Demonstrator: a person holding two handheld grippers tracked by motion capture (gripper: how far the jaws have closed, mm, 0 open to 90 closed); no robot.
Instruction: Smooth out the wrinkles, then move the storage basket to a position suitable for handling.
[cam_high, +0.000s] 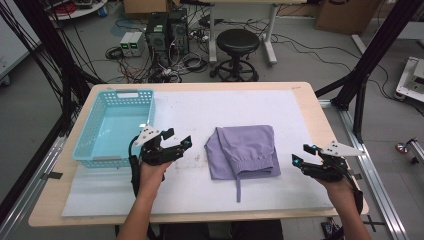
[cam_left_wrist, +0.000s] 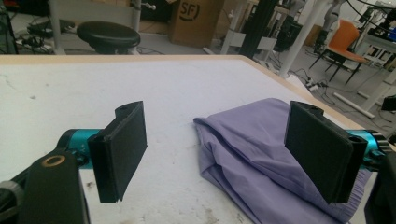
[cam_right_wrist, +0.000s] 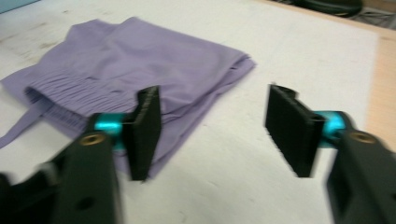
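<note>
- Flat black fingers (cam_left_wrist: 122, 149) of the left gripper (cam_high: 176, 140) spread wide, nothing between them, released above the white mat (cam_high: 190, 185).
- Same on the right gripper (cam_high: 303, 154): black pads (cam_right_wrist: 144, 130) parted and empty, clear of the cloth.
- Between the two pairs of fingers, flat on the mat: a folded lilac fabric garment (cam_high: 245, 150) with a ribbed elastic band and a thin drawstring trailing toward the table's near edge.
- From the left fingers, just to the right and slightly ahead, with the near fold showing past the right-hand jaw in the left gripper view (cam_left_wrist: 252, 154).
- From the right fingers, off to the left, its gathered band behind the left-hand jaw in the right gripper view (cam_right_wrist: 140, 60).
- Long axis judged near to far on the table, so side edges face each gripper.
- Left gripper judged a little nearer to the cloth than the right, though both stand close.
- Beyond the left fingers and to their left: an open turquoise plastic lattice basket (cam_high: 90, 150), likely the destination.
- Farther off, past the table: a black round stool (cam_high: 238, 42) on the floor.
</note>
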